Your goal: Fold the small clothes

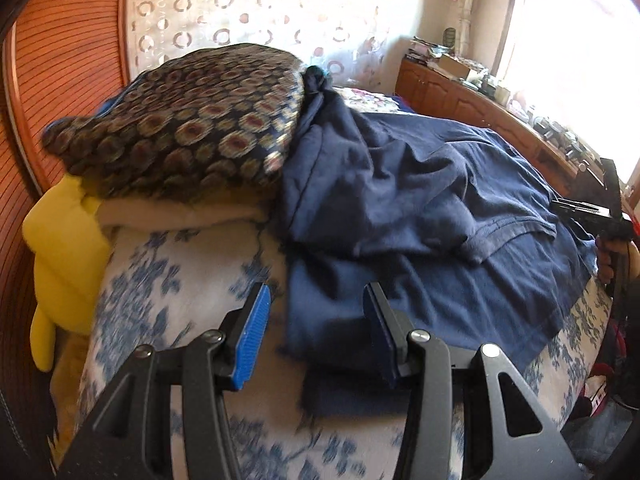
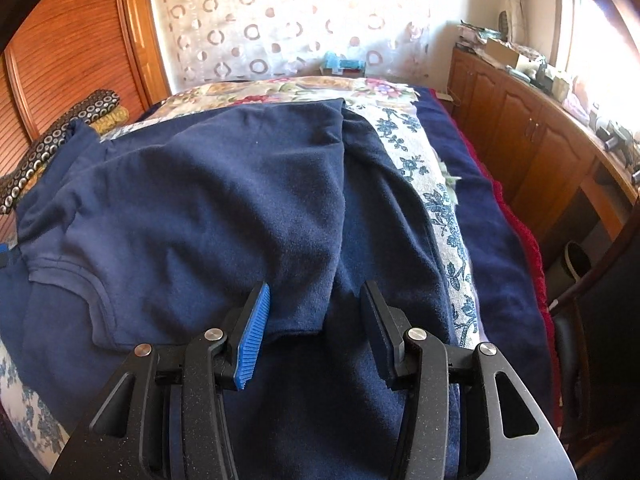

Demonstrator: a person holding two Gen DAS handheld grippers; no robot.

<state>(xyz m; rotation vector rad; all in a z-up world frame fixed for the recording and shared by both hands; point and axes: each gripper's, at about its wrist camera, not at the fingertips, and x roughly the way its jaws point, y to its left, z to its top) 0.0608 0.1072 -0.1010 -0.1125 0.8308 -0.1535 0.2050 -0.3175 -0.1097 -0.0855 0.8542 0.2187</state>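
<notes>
Two grippers: both black two-finger tools with blue ribbed pads were in view, one per wrist camera.
Left gripper: its jaws stood apart with nothing pinched between them; it hung over the near left corner of the garment, where the cloth's edge met the bedcover.
Right gripper: its jaws also stood apart and clamped nothing; a folded-over flap's lower corner lay between and beneath the pads, whether touching them I cannot tell.
Garment: a navy blue soft knit T-shirt lay spread on the bed, rumpled, with its ribbed neckline toward the left in the right wrist view and one side folded over the body.
Bedcover: a white cloth with blue flower print lay under the shirt.
Pile at left: a dark cushion patterned with round peacock-like spots sat on cream folded fabric, its edge touching the shirt.
Yellow object: a plain yellow soft item lay beside the pile at the bed's edge.
Surroundings: a brown wooden cabinet ran along the window side, cluttered on top.
</notes>
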